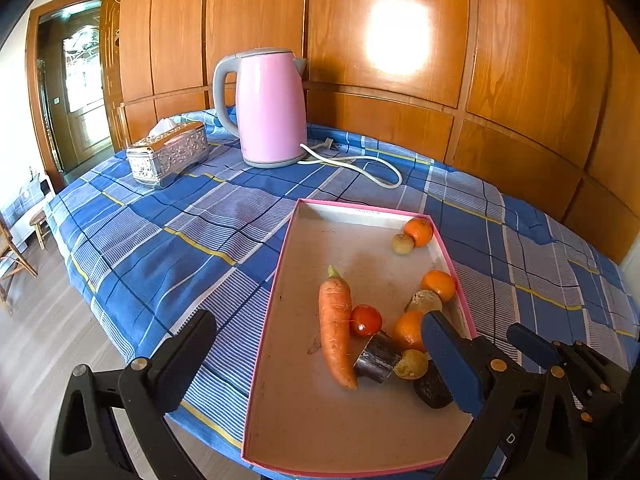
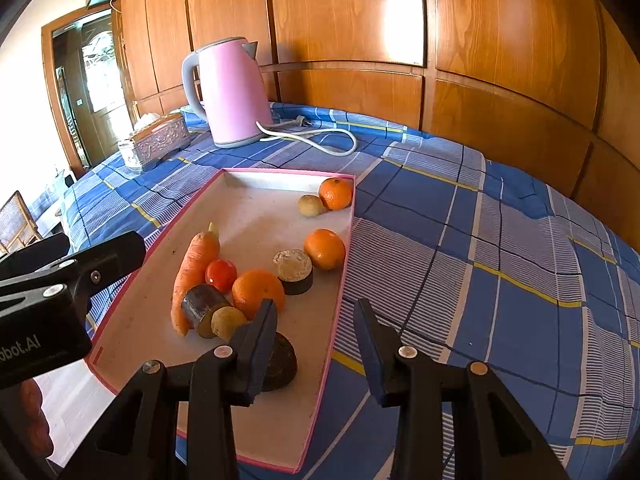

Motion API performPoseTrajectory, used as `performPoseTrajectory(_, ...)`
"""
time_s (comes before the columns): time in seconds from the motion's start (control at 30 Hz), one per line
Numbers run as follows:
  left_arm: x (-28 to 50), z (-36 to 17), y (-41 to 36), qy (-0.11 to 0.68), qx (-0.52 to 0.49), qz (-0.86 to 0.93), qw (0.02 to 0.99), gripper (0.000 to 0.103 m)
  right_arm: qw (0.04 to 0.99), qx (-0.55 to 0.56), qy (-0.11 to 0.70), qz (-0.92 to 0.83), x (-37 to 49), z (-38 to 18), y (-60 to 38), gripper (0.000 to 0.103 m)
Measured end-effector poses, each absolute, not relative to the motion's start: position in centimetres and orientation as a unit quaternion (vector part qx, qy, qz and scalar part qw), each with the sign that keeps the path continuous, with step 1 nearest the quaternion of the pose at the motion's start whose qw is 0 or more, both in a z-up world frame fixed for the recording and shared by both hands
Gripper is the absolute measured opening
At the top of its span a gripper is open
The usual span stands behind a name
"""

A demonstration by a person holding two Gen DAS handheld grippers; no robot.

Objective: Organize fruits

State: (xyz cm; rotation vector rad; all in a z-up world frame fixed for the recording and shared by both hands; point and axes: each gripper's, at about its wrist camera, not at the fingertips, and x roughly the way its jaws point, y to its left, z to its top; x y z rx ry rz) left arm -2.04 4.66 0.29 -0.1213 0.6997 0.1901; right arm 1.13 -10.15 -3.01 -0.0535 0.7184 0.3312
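Orange fruits (image 2: 324, 249): three; carrot (image 2: 194, 276), tomato (image 2: 220, 275): one each

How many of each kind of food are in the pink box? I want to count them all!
Oranges: 3
Carrot: 1
Tomato: 1
Small yellowish-brown round fruits: 2
Dark cut chunks, purple-skinned: 3
Total: 10
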Motion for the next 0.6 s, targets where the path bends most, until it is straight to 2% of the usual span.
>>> performPoseTrajectory(0.6,-1.6,0.2,4.1,0.348,-0.063,0.071,0.933,0.103,0.924,-0.009,0.352,0.150,1.6,-3.0,-12.1,0.040)
